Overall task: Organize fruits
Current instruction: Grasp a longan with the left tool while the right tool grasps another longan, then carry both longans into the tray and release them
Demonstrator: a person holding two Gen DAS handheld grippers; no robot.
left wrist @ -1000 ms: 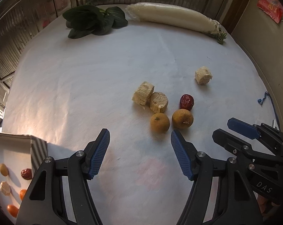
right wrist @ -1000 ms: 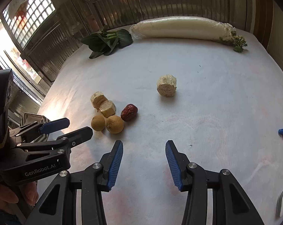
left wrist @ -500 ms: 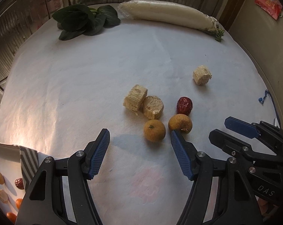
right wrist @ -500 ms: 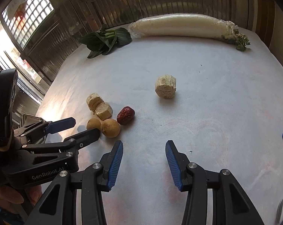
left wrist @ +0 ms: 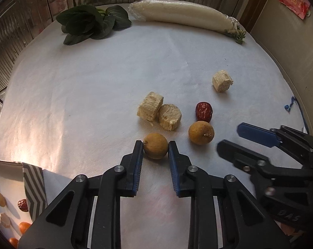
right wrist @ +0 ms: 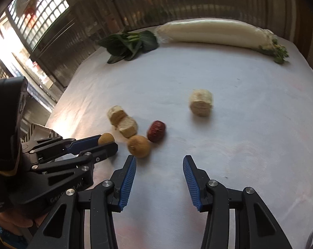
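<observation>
Fruits lie loose on a white-covered bench (left wrist: 73, 95), grouped near its front centre. At far left, in the left wrist view, a striped-edged box (left wrist: 34, 183) sits at the bench corner holding small pieces of fruit. Left tongs (left wrist: 155, 148) are clamped on a round yellow-brown fruit (left wrist: 155, 148), blue pads pressed to both its sides, the fruit resting on the cloth. Just behind it stand two pale cut chunks (left wrist: 159, 112), touching one another. To the right, a second round fruit (left wrist: 201, 132) sits free, with a red date (left wrist: 204, 112) just beyond it. A third pale chunk (left wrist: 221, 81) lies apart, further right and back. Right tongs (right wrist: 159, 178) hover with jaws standing apart and nothing between them; the second round fruit is just ahead of the left pad. Along the far edge, leafy greens (left wrist: 92, 23) lie left of a long wrapped white radish (left wrist: 183, 15).
</observation>
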